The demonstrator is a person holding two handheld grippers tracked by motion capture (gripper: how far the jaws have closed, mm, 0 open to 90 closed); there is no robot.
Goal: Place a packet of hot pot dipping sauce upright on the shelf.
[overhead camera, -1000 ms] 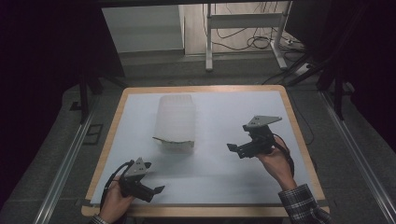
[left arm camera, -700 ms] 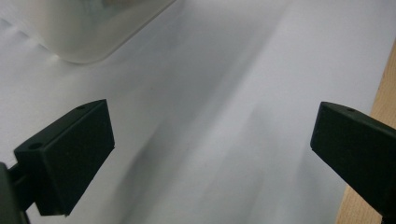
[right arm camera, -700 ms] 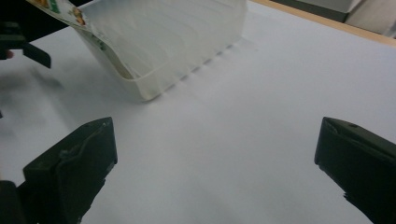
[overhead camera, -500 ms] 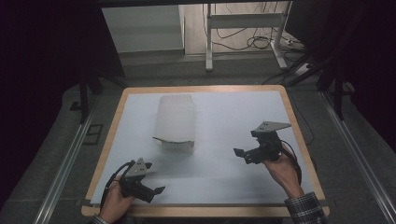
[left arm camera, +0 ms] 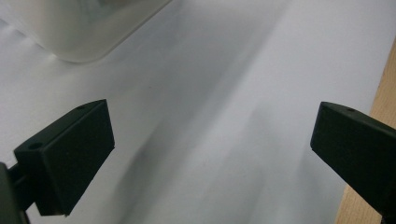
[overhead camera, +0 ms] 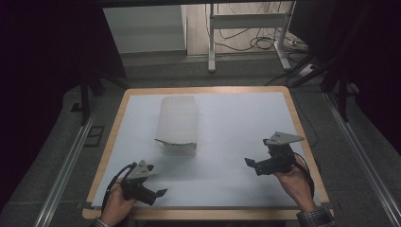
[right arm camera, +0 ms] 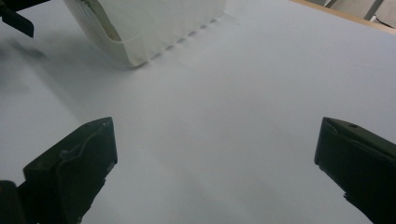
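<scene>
Translucent ribbed plastic box (overhead camera: 178, 123) on matte white sheet (overhead camera: 227, 118), wood-rimmed table (overhead camera: 111, 137), left gripper (overhead camera: 153, 191) and right gripper (overhead camera: 253, 164) fingers spread, empty

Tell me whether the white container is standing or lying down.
Lying down: the white container rests lengthwise on the table, its open mouth facing the person.

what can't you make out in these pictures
- What the white ribbed container holds: in the high view its pale side hides the inside.
- The container's full shape: the top edge cuts it off in the left gripper view and the right gripper view.
- The dark piece at the top left corner of the right gripper view: cut by the edge, too little to identify.
</scene>
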